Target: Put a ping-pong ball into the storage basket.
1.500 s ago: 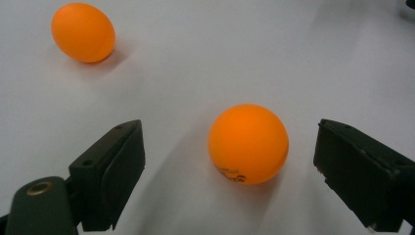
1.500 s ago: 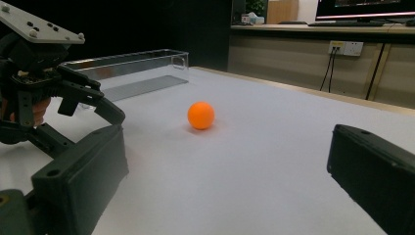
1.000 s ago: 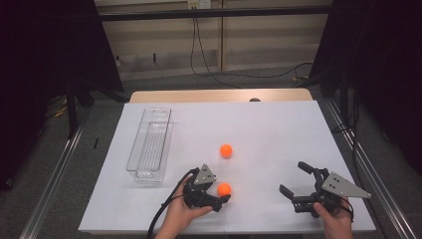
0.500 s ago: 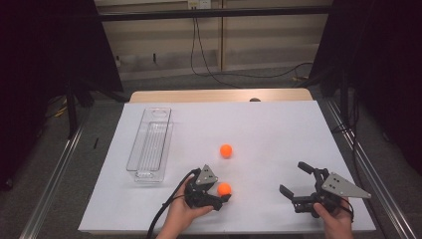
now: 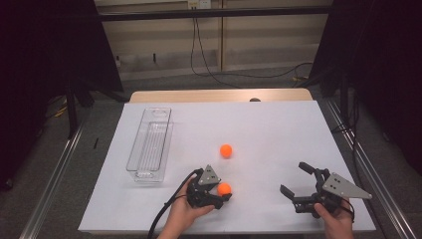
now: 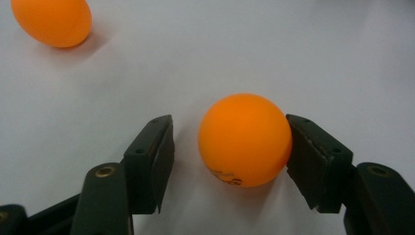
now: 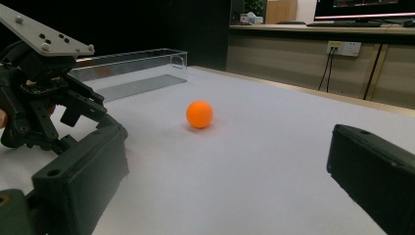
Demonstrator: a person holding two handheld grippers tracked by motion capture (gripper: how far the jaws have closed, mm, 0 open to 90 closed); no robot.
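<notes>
Left gripper view: my left gripper [image 6: 228, 122] had just been closing its jaws around the nearer orange ball [image 6: 244, 139], which sat on the white table [image 5: 278, 129] between them. The pad [image 6: 303, 156] at the ball's 3 o'clock was already touching it. The pad at its 9 o'clock stood off it, with a strip of table showing in the gap. So I judged the jaws half drawn in and not yet pinching; a little more squeeze should take the ball before any lift.

Low on the ball, around 6 o'clock, was a small dark printed mark, too small and curved away for me to read.

In the high view, my right gripper [image 5: 292, 177] lay well apart at the ball's 3 o'clock. Its jaws were spread wide on nothing.

The second orange ball [image 6: 51, 22] rested free on the table just beyond, at about 12 o'clock from the first in the high view.

Farther off, at about 10 o'clock, lay the long clear plastic tray [image 5: 147, 175], with nothing in it. I took it for the likely place for both balls. I could read no label on it.
</notes>
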